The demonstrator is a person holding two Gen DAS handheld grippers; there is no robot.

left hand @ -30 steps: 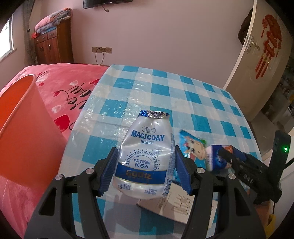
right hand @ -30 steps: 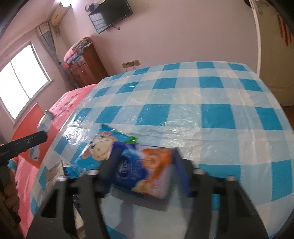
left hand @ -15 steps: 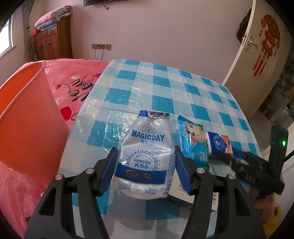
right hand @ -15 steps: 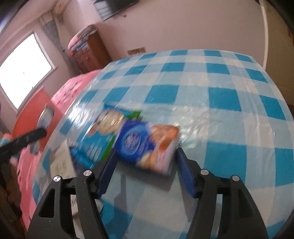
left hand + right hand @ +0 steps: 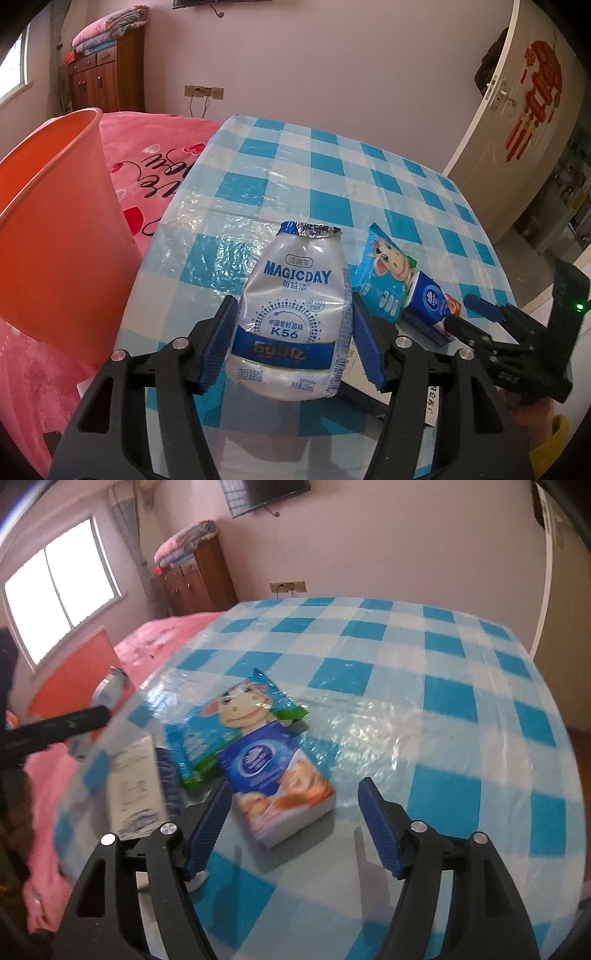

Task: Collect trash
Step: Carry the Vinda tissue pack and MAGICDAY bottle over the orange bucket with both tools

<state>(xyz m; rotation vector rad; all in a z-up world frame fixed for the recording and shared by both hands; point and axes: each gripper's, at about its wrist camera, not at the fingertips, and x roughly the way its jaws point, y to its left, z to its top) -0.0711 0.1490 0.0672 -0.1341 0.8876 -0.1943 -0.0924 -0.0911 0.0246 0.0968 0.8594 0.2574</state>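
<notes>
- The left gripper pinches a crushed white MAGICDAY drink bottle between its blue pads, one pad pressed against each side; the foil top points away from the camera.
- The bottle is held above the near edge of the bench, which is covered by a blue-and-white checked plastic cloth.
- An orange bin stands left of the bench, against a pink bed cover — its open rim is level with the bottle or slightly higher.
- The right gripper has its jaws opening, spread wider than the small tissue pack lying between them; the left pad is just beside the pack's edge, though whether it touches is hard to tell through the blur, and the right pad stands clear of it.
- The tissue pack, blue and orange, rests flat on the bench with its far end overlapping a blue cow-print wrapper.
- A white printed paper lies on the bench just left of the wrapper, near the edge.
- In the left wrist view the right gripper shows at the lower right — its tips at the tissue pack beside the wrapper.
</notes>
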